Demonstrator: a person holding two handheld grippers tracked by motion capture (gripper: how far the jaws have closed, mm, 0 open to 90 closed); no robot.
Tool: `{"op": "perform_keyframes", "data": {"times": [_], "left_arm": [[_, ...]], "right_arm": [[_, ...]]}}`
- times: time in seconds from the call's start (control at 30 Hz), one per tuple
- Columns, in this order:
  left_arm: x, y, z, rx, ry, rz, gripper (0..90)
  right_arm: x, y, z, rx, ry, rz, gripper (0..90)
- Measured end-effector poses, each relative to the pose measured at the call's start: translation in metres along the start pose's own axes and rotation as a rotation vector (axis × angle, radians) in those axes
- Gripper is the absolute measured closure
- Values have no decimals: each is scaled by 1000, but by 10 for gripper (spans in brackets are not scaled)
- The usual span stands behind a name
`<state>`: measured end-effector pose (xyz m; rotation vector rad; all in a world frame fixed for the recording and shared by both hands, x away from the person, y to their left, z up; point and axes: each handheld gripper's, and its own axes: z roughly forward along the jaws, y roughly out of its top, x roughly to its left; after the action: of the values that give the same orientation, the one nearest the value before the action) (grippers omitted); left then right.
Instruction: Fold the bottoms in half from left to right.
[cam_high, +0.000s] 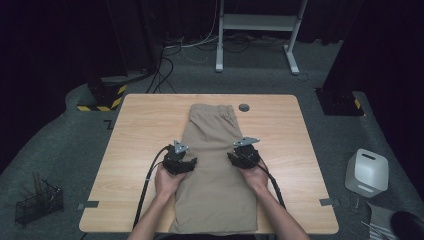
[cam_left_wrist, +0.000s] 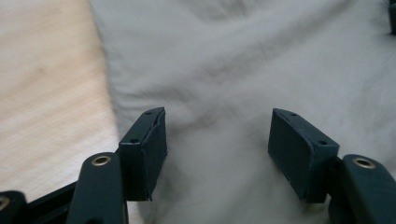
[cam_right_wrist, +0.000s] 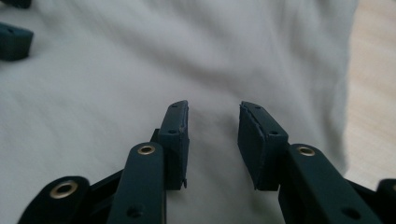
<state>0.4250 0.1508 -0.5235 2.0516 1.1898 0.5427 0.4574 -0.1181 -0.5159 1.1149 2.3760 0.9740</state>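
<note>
From the high view we record a pair of khaki shorts (cam_high: 216, 170) lying flat on the wooden table (cam_high: 145, 135), the long axis running from the near edge away from the person, waistband at the far end and hem at the near edge. The left gripper (cam_high: 179, 159) sits over the left margin of the cloth and the right gripper (cam_high: 243, 156) over the right margin, level with each other at about mid-length; neither is nearer, so we judge any fold will need both to take the side edges together. In the left gripper view the gripper (cam_left_wrist: 217, 135) stands wide open above the fabric (cam_left_wrist: 261, 65), nothing between the pads, with the cloth's edge and bare table (cam_left_wrist: 46, 84) just beside one jaw. In the right gripper view the gripper (cam_right_wrist: 212, 140) stands partly open, its gap narrower, over smooth cloth (cam_right_wrist: 140, 60); nothing is gripped, and the fabric edge lies just beside the outer jaw. The cloth looks pale, soft, lightly creased.
</note>
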Motion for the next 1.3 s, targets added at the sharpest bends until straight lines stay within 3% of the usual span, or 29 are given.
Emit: {"op": "perform_keyframes", "data": {"times": [0.07,0.2,0.47,0.6,0.67,0.8,0.9,1.0,1.07,1.2,1.3], "left_arm": [[-2,-4,-4,0,-5,0,367],[-12,-10,-14,19,-11,8,368],[-43,-42,-53,38,-59,57,371],[-45,-44,-59,55,-98,72,372],[-39,-37,-57,20,-103,48,372],[-26,-18,-46,-58,-70,-3,353],[-17,-9,-30,-55,-47,-39,352],[-15,-11,-12,-12,-42,-34,353],[-18,-14,-11,-28,-17,10,347],[-18,-14,-11,-28,-15,7,347],[-18,-14,-11,-28,-19,8,346]], "right_arm": [[1,-7,-3,-18,3,10,614],[16,-19,-15,-14,-18,-49,601],[47,-59,-52,-42,24,-68,607],[56,-71,-66,-31,56,-104,603],[53,-69,-70,-40,70,-92,600],[29,-52,-78,-120,29,-9,599],[2,-37,-70,-122,2,73,597],[-17,-26,-53,-96,-35,121,584],[-23,-20,-42,-74,-48,125,583],[-26,-8,-26,-66,-50,131,618],[-25,1,-15,-34,-41,94,818]]}}
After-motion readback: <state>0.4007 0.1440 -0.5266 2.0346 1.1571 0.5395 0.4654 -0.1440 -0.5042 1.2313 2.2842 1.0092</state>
